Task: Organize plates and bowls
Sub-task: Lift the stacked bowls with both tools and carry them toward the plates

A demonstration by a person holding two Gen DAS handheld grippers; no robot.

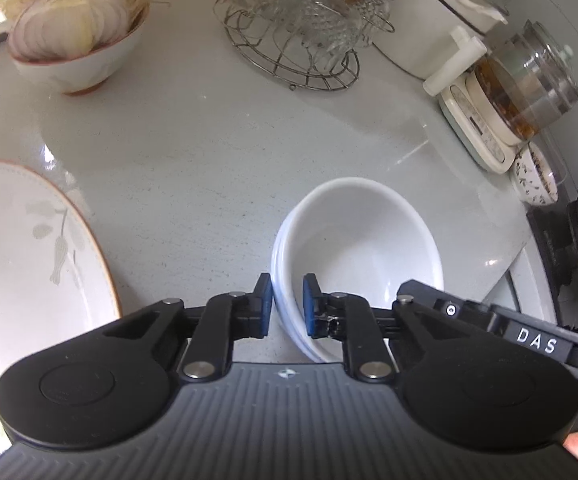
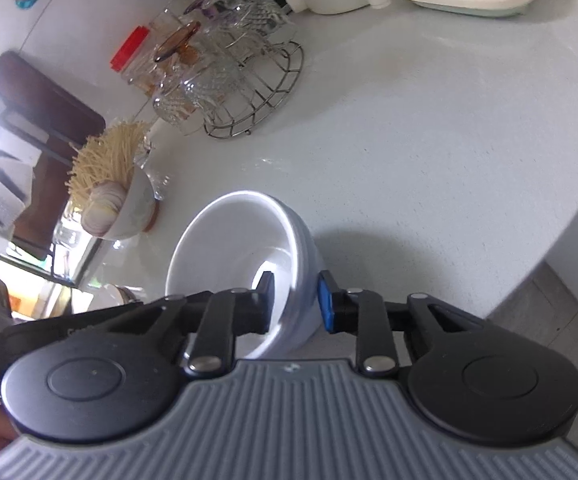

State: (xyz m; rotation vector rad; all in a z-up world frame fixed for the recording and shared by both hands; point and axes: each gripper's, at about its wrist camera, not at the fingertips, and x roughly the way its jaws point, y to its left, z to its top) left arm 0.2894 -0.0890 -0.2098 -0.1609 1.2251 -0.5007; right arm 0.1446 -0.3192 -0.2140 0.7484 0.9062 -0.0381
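Observation:
A white bowl [image 1: 361, 232], apparently the top of a small nested stack, sits on the pale counter [image 1: 209, 168]. My left gripper [image 1: 287, 304] is shut on the bowl's near left rim, one blue pad outside the wall and one inside. In the right wrist view the same bowl [image 2: 229, 240] is seen from the other side. My right gripper [image 2: 296, 302] is shut on its rim, the wall pinched between its pads. A black link of the right gripper [image 1: 429, 296] shows at the bowl's right edge. A large white plate [image 1: 29, 260] with a brown rim lies to the left.
A bowl of sliced onion and noodles [image 1: 77, 64] stands at the back left. A wire rack of glasses [image 1: 301, 40] is behind, with a glass kettle on its base [image 1: 529, 80] and a small patterned dish [image 1: 535, 176] to the right. The counter edge [image 2: 549, 252] curves close by.

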